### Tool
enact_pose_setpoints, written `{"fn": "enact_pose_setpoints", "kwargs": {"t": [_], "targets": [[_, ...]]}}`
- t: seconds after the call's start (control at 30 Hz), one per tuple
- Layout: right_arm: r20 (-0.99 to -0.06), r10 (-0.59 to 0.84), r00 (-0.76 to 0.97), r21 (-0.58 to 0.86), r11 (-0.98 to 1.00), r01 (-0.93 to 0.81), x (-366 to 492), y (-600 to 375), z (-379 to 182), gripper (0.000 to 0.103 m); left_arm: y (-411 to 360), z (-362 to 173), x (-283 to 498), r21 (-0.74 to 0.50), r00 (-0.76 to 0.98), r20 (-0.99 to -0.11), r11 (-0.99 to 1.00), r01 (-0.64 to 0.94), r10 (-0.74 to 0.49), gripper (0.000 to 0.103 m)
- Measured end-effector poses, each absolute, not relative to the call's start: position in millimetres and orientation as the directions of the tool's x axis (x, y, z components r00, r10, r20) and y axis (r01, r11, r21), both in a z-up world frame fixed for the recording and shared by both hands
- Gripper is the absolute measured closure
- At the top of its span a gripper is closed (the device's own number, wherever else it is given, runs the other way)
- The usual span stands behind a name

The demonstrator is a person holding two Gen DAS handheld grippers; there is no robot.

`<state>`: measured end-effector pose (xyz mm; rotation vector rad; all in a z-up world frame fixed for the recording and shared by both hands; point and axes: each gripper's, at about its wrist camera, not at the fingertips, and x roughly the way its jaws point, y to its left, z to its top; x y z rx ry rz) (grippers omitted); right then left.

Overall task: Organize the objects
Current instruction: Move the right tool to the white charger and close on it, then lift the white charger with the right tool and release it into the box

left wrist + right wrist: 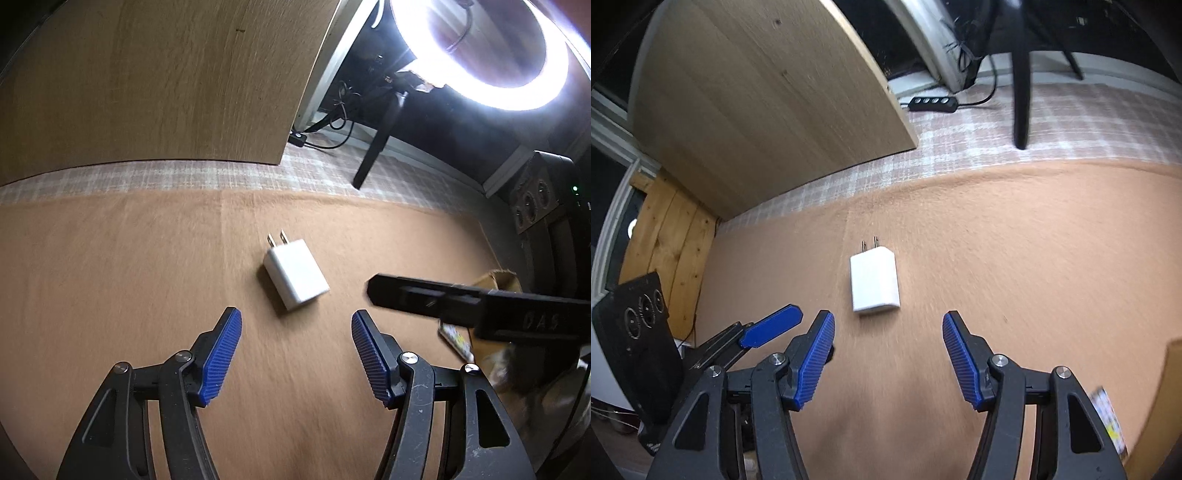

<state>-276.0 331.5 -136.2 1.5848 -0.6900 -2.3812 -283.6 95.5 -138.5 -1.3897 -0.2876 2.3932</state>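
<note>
Nearest the lens, left gripper (296, 334): blue ribbed pads (221, 360) spread apart, nothing between them, hovering over tan felt mat (129, 266). At 12 o'clock just beyond the fingertips, white wall charger (295, 275), flat on the mat, prongs toward 11 o'clock, untouched. At 3 o'clock, black side of the right gripper (443, 299), crossing the view. At 10 o'clock, wooden board (155, 81) standing behind checked cloth (184, 175). At 1 o'clock, lit ring light (491, 74). From the right wrist view: right gripper (888, 334), pads likewise parted and empty; charger (874, 282) at 12 o'clock, just ahead of the tips; left gripper's blue finger (772, 326) at 9 o'clock; black switch strip (932, 103) at 12 o'clock, far back on the cloth.
</note>
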Motion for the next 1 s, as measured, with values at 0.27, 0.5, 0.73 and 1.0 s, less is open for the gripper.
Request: {"fn": "enact_pose_setpoints", "kwargs": {"t": [0.27, 0.5, 0.73, 1.0], "targets": [[-0.828, -0.419, -0.372, 0.475, -0.877, -0.071, -309.0, 318.5, -157.1, 0.046, 104.1, -163.9, -309.9, -0.346, -0.423, -0.809, -0.913, -0.217, 0.408, 0.038], [-0.835, -0.419, -0.358, 0.465, -0.884, -0.050, -317.4, 309.2, -163.9, 0.045, 109.1, -172.9, -317.6, -0.353, -0.420, -0.805, -0.907, -0.228, 0.419, 0.039], [-0.856, -0.385, -0.345, 0.417, -0.908, -0.022, -319.3, 298.1, -162.4, 0.058, 112.2, -173.4, -323.5, -0.391, -0.407, -0.790, -0.888, -0.243, 0.459, 0.056], [-0.860, -0.375, -0.346, 0.408, -0.913, -0.022, -308.3, 295.3, -160.9, 0.068, 124.5, -170.9, -319.2, -0.353, -0.419, -0.795, -0.897, -0.267, 0.438, 0.057]]}}
